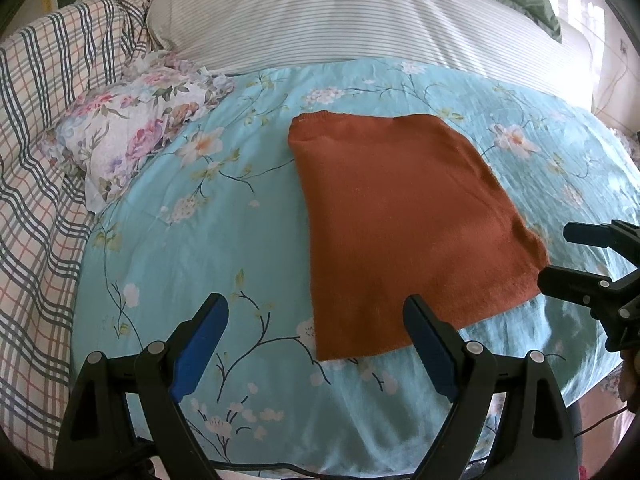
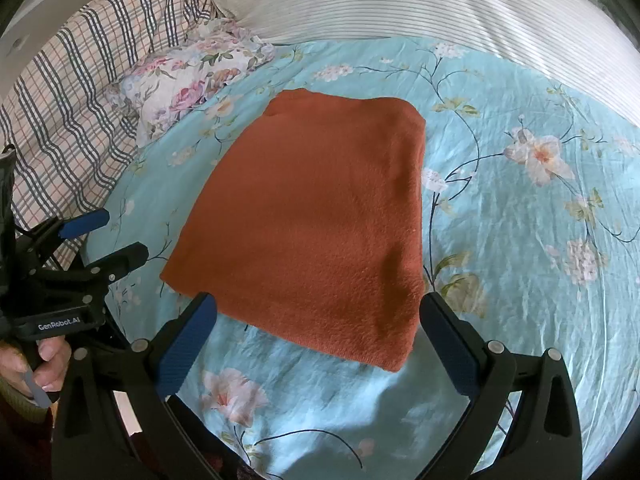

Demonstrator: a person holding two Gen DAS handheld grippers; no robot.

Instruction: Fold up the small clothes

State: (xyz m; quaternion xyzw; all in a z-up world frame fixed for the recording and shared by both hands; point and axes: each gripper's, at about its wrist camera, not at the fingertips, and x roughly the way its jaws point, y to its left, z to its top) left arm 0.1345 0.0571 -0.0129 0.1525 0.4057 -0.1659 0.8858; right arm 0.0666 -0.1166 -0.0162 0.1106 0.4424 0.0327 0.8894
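Sweater lies folded flat, long axis pointing toward pillows.

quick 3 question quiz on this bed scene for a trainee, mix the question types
1. True or false: the rust-orange garment is gripped by the right gripper.
2. What lies directly under the garment?
3. The left gripper is: A open, B shut on the garment, C out of view.

Key: 1 false, both grippers hang open and hold nothing. 2 the turquoise floral sheet. 3 A.
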